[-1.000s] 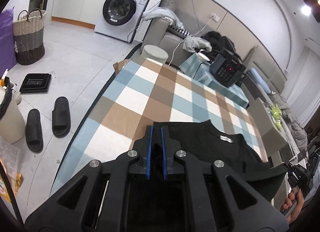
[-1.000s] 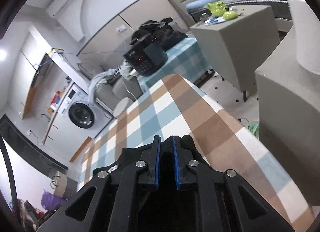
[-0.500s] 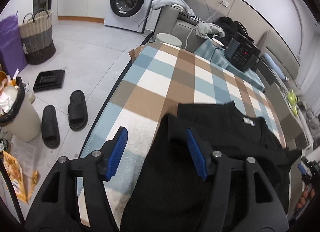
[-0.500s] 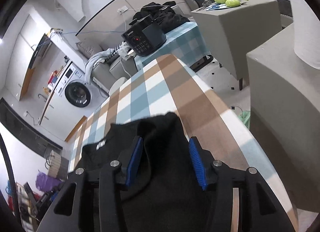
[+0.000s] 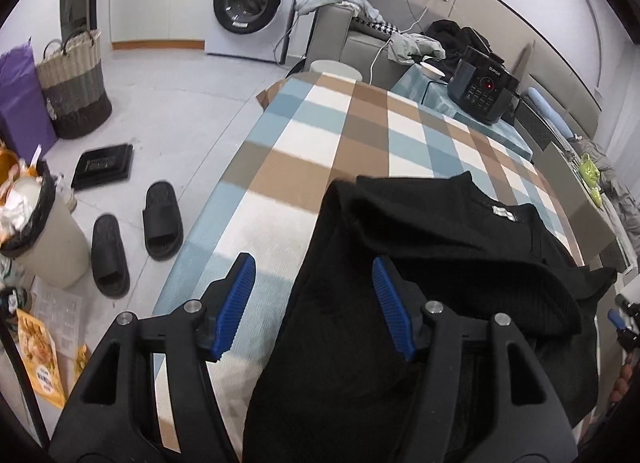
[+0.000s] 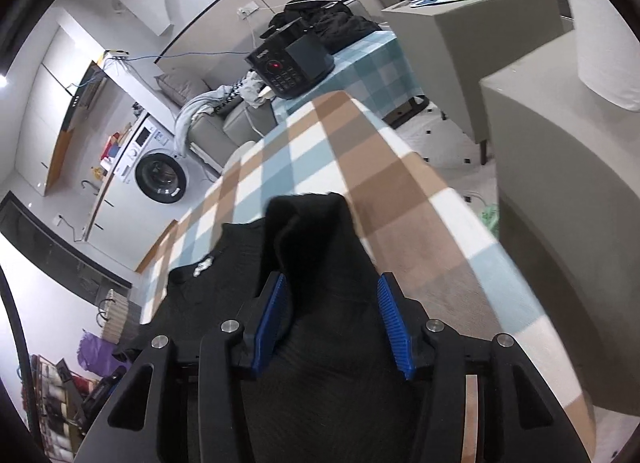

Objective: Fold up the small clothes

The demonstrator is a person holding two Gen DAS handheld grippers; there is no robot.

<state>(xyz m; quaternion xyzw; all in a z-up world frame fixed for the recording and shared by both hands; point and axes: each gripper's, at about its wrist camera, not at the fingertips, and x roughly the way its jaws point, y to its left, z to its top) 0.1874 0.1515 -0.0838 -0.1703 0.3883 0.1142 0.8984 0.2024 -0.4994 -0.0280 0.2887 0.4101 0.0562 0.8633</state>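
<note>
A black knit top with a white neck label lies on the checked tablecloth. My left gripper stands open just above its left side. The cloth edge runs between the blue pads, and neither pad presses on it. In the right wrist view the same top lies with its label to the left. My right gripper is open over the top's right shoulder, with the fabric loose between its pads.
The table edge drops to the floor on the left, where two black slippers, a bin and a woven basket stand. A black cooker sits on a side table beyond. Grey cabinets stand close on the right.
Both grippers were shut on the black top a second ago. They have opened and let it go, and it now lies on the table. Both have sunk a little.
</note>
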